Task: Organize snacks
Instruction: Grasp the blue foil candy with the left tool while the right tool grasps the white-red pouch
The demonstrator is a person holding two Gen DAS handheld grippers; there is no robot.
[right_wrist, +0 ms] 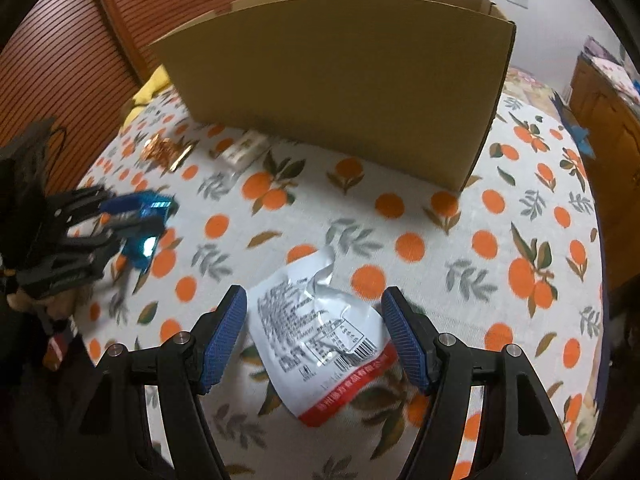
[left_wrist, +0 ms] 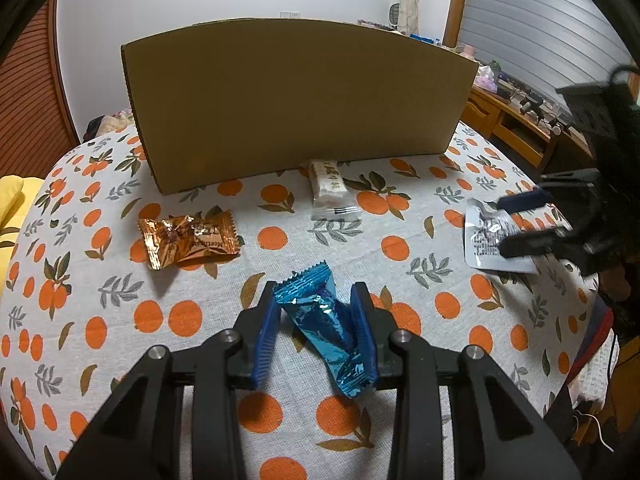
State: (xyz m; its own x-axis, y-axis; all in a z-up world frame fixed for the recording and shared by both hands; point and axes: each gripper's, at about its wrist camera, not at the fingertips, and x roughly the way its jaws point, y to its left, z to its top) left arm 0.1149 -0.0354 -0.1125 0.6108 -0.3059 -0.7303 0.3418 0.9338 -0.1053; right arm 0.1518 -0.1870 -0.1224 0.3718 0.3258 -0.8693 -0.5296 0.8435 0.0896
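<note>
My left claw (left_wrist: 318,312) straddles the crinkled blue foil snack packet (left_wrist: 326,328), its ribbed blue pads close against both sides; whether they already pinch it or only bracket it I cannot tell. The packet lies on the surface (left_wrist: 120,320), which is covered with an orange-fruit patterned cloth. I came at it along its length so the pads meet the narrow waist, where foil gives least.

My right claw (right_wrist: 314,334) stands wide apart over the white plastic pouch with black print and a red bottom band (right_wrist: 320,332), one pad at each side edge, neither clearly touching. The pouch is flat and crumpled, so I judge I need to come low and close across its width to gather it.

The tall brown cardboard box (left_wrist: 300,96) stands at the far side, open at the top, the likely place for everything. Before it wait a copper foil candy wrapper (left_wrist: 188,236) and a pale clear-ended bar packet (left_wrist: 332,188), the latter just beside the box wall.
</note>
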